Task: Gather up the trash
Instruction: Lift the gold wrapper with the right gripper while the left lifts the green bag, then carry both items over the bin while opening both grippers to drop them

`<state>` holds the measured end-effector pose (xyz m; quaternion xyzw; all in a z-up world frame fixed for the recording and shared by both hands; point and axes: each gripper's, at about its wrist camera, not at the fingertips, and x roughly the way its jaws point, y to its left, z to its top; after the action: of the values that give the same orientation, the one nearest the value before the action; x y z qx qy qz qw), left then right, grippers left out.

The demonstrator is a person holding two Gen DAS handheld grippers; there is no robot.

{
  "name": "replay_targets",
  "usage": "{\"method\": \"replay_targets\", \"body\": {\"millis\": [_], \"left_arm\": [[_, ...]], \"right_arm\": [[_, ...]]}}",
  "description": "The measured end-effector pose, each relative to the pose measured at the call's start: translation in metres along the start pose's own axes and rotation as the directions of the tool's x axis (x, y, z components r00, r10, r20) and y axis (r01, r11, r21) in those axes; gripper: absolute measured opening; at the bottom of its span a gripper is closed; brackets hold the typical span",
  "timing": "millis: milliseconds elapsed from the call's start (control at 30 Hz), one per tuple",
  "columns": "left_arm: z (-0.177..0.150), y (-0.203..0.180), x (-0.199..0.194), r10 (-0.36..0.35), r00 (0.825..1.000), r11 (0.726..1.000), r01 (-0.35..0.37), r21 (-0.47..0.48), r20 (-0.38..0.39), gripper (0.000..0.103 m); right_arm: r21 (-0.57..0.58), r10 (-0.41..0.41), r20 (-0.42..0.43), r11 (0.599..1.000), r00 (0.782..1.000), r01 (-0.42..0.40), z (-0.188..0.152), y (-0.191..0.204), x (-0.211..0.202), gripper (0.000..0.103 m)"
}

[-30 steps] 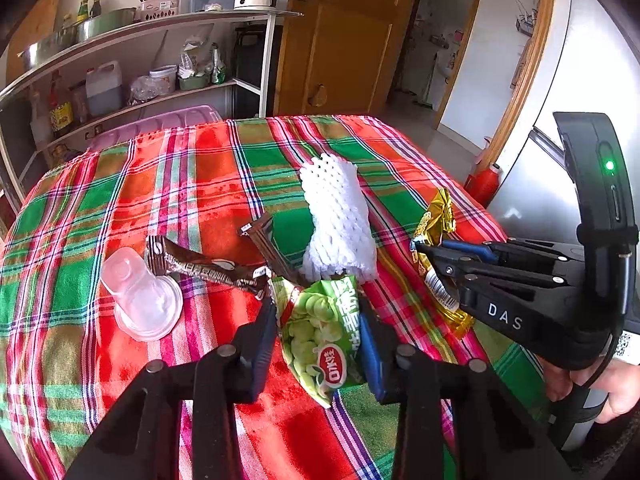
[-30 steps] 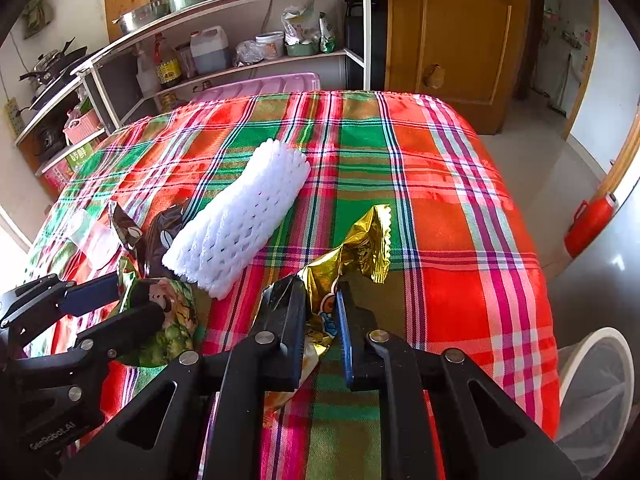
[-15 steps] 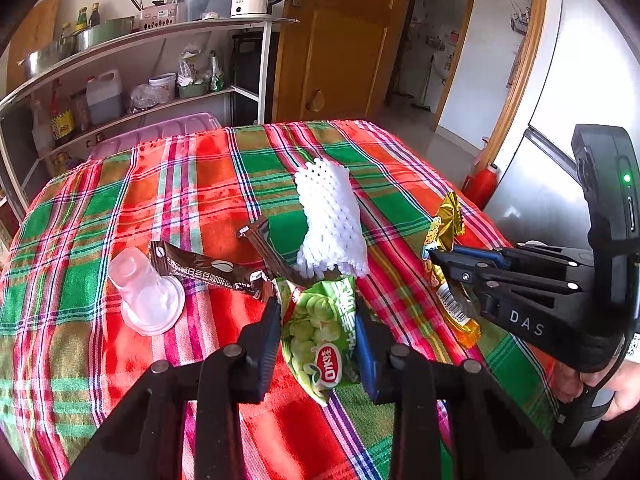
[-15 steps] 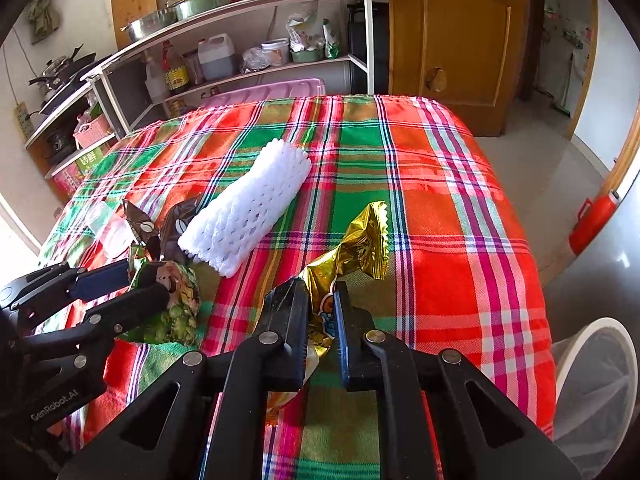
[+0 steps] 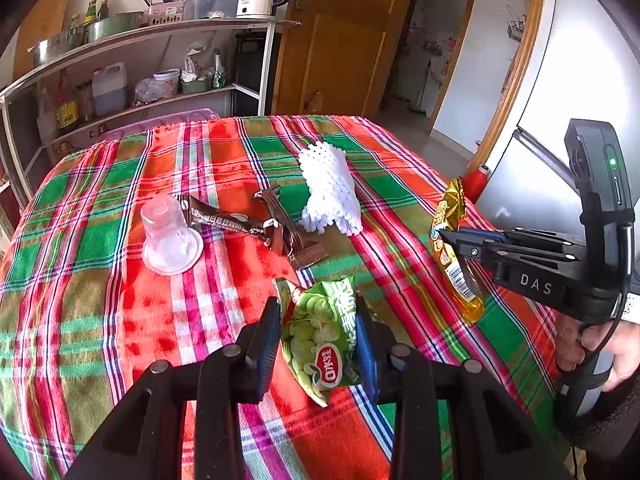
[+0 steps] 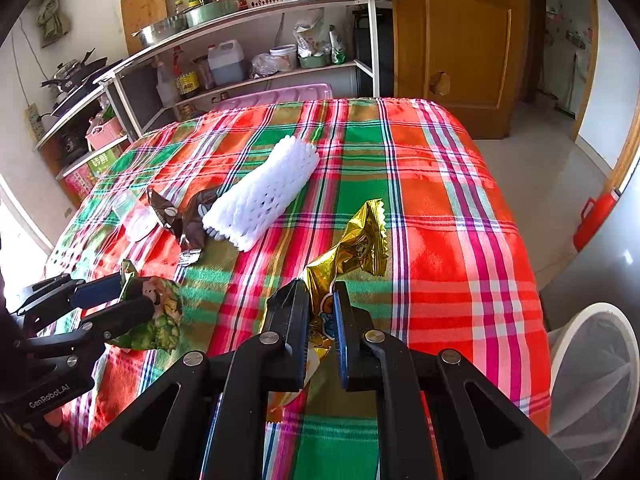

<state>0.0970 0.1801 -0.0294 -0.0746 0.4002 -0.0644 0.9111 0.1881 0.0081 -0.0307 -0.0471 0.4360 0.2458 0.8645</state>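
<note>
Left wrist view: the left hand-held gripper (image 5: 316,340) is closed on a green snack bag (image 5: 320,336), pinched across its middle and lifted off the desk (image 5: 80,280); in the right wrist view the right hand-held gripper (image 6: 322,320) is closed narrowly on a gold wrapper (image 6: 352,240), whose crimped end stands free above the fingers. Left behind on the plaid cloth are a white foam net (image 5: 330,190), two brown wrappers (image 5: 232,222) and an overturned clear cup (image 5: 168,236); a white mesh bin (image 6: 592,384) is seen low to the right, beside the desk edge. Slippage is judged the main risk; both films are slick and held by thin pinches, so a quick swing toward the bin could shake one loose.
</note>
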Motion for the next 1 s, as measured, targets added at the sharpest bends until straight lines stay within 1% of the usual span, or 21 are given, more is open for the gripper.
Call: {"method": "replay_targets", "body": {"millis": [167, 367, 433, 500, 700, 867, 1000], "left_arm": [[-0.01, 0.007, -0.01, 0.024, 1.0, 0.999, -0.024, -0.022, 0.005, 0.035], [-0.014, 0.012, -0.016, 0.041, 0.999, 0.999, -0.041, -0.031, 0.008, 0.035], [-0.013, 0.012, -0.018, 0.044, 0.999, 0.999, -0.044, -0.029, 0.009, 0.035], [-0.012, 0.009, -0.02, 0.048, 0.999, 0.999, -0.048, -0.021, 0.016, 0.035], [0.0, -0.012, -0.025, 0.018, 0.999, 1.0, -0.019, 0.022, 0.041, 0.035], [0.014, -0.042, -0.023, -0.018, 0.998, 0.997, 0.014, 0.076, 0.053, 0.035], [0.026, -0.071, -0.017, -0.066, 0.996, 0.992, 0.059, 0.113, 0.057, 0.035]], "right_arm": [[-0.02, 0.017, -0.003, 1.0, 1.0, -0.017, -0.006, 0.004, -0.004, 0.011], [-0.045, 0.028, -0.008, 0.999, 1.0, -0.028, -0.013, 0.008, -0.009, 0.011], [-0.052, 0.02, -0.011, 0.998, 1.0, -0.021, -0.016, 0.009, -0.011, 0.011], [-0.05, 0.031, -0.006, 0.998, 0.999, -0.032, -0.018, 0.009, -0.014, 0.011], [-0.039, 0.027, 0.027, 0.999, 0.999, -0.026, -0.023, 0.0, -0.035, 0.011], [-0.004, -0.001, 0.057, 1.0, 0.998, 0.002, -0.029, -0.02, -0.058, 0.011], [0.028, -0.033, 0.077, 0.999, 0.997, 0.03, -0.035, -0.04, -0.076, 0.011]]}}
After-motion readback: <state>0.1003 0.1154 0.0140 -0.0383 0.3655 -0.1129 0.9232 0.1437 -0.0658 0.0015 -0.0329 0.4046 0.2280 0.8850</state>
